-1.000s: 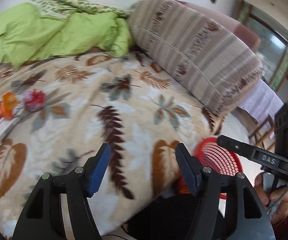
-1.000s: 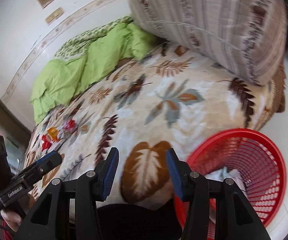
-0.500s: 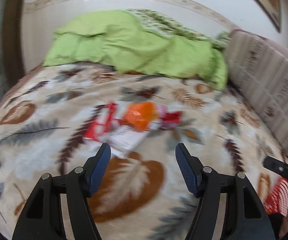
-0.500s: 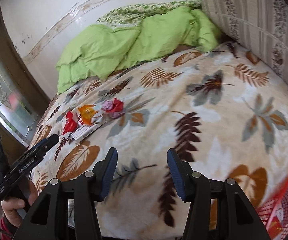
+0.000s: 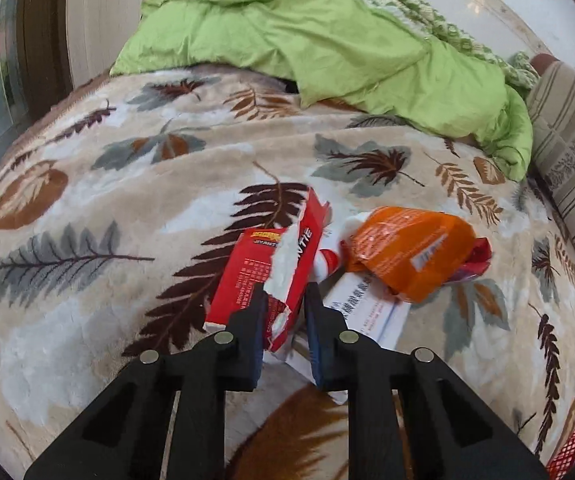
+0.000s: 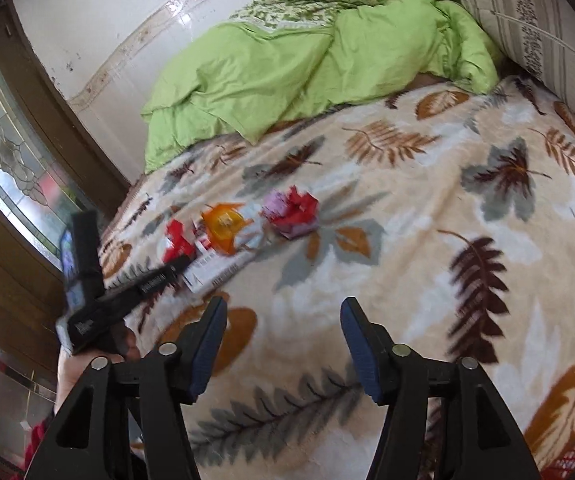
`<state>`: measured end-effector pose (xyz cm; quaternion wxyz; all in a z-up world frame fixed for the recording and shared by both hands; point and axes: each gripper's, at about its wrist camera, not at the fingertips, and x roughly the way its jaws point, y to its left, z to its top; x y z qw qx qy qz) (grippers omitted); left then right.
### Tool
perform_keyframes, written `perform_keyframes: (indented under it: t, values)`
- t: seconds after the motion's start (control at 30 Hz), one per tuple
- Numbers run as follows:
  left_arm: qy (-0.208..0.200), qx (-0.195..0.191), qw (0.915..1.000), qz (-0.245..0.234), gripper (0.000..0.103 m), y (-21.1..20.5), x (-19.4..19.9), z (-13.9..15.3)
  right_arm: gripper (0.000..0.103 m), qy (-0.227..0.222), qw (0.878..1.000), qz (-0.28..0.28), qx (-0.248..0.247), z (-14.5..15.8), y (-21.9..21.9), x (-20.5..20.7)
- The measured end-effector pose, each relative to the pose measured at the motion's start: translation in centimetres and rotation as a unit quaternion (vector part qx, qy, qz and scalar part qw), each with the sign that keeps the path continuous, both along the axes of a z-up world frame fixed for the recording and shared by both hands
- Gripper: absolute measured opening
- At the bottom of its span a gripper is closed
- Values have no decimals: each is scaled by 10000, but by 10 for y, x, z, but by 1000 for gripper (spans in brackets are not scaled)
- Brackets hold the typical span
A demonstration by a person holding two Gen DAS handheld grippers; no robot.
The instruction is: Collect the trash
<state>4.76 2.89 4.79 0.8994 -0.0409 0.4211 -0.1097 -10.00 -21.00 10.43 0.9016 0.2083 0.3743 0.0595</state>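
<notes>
The left gripper (image 5: 285, 312) had its fingers clamped, apparently, on the torn red carton (image 5: 271, 276) for binning; the right gripper (image 6: 283, 344) waited, fingers apart, above the bed (image 6: 427, 216).

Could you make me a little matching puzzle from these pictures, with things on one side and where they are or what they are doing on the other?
Things:
1. torn red cardboard box
2. crinkled orange plastic bag
3. rumpled green quilt
4. right gripper

States or places:
A. heaped at the far end of the bed
B. open, holding nothing
C. between the closing fingers of the left gripper
D. lying on a white paper box

Pairs: 1-C, 2-D, 3-A, 4-B
</notes>
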Motion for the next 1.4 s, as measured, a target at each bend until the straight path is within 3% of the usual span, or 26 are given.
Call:
perform_keyframes:
  t: [0.07, 0.13, 0.47, 0.53, 0.57, 0.63, 0.97, 1.4]
  values:
    - [-29, -262, 9997, 12, 10, 9, -1, 5, 69, -109, 9999, 128, -15, 4, 10, 15]
    - [-173, -234, 9995, 102, 7, 14, -6, 10, 69, -192, 9994, 262, -80, 7, 25, 35]
    - [-327, -411, 9980, 356, 7, 44, -12, 20, 73, -127, 9963, 481, -701, -21, 76, 129]
    - [-338, -384, 9981, 337, 7, 45, -13, 20, 66, -75, 9959, 421, -801, -30, 80, 139]
    - [-353, -365, 9982, 305, 7, 46, -14, 20, 44, -54, 9959, 413, -797, -34, 81, 141]
    - [-374, -352, 9984, 248, 7, 46, -15, 21, 39, 23, 9960, 412, -792, -41, 80, 143]
    - [-651, -439, 9968, -128, 7, 16, -39, 35, 36, -434, 9972, 188, -575, -12, 45, 91]
    - [-780, -299, 9934, -782, 7, -21, -116, 45, 36, -649, 9961, -284, -519, 6, -12, -19]
